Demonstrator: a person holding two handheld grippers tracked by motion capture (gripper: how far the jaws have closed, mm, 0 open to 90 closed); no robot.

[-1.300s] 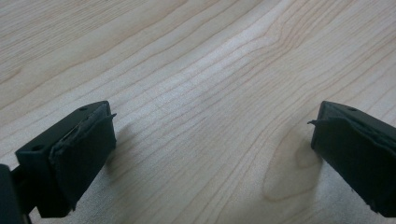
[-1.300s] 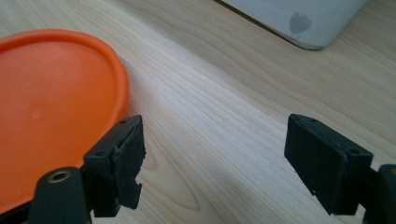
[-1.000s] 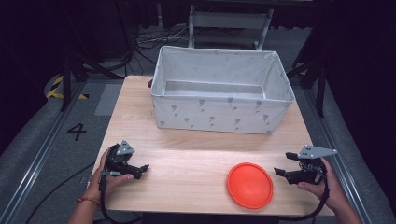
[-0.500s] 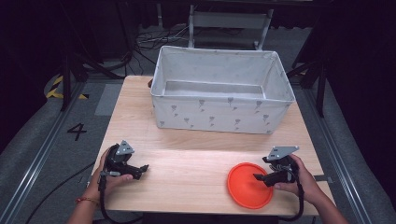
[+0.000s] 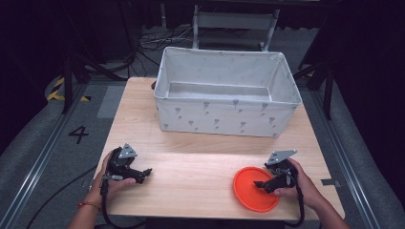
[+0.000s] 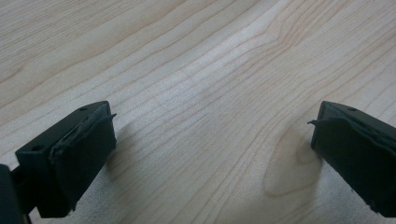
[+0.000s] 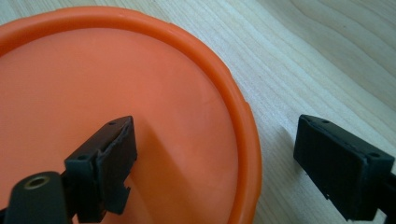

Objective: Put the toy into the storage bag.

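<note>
Orange plate (image 5: 255, 188): it lies flat on the bench (image 5: 200, 167) near the front right corner, well in from the right edge and close to the front edge. In the right gripper view its raised rim (image 7: 243, 121) curves between the two jaws.

Right gripper (image 5: 263, 183): held in the person's right hand (image 5: 301, 183) at the plate's right side. Its jaws stand wide and have just been opening, one over the plate's inside and one over the bare wood outside the rim. The rim sits between them, and the pads do not press on it.

Left gripper (image 5: 144, 173): held in the person's left hand (image 5: 112, 176) near the front left corner of the bench, pointing toward the middle. Its jaws stand wide apart over bare wood, with nothing between them.

Cloth box (image 5: 224, 121): white with small grey marks, open at the top, standing along the back edge of the bench, well apart from the plate and both grippers.
</note>
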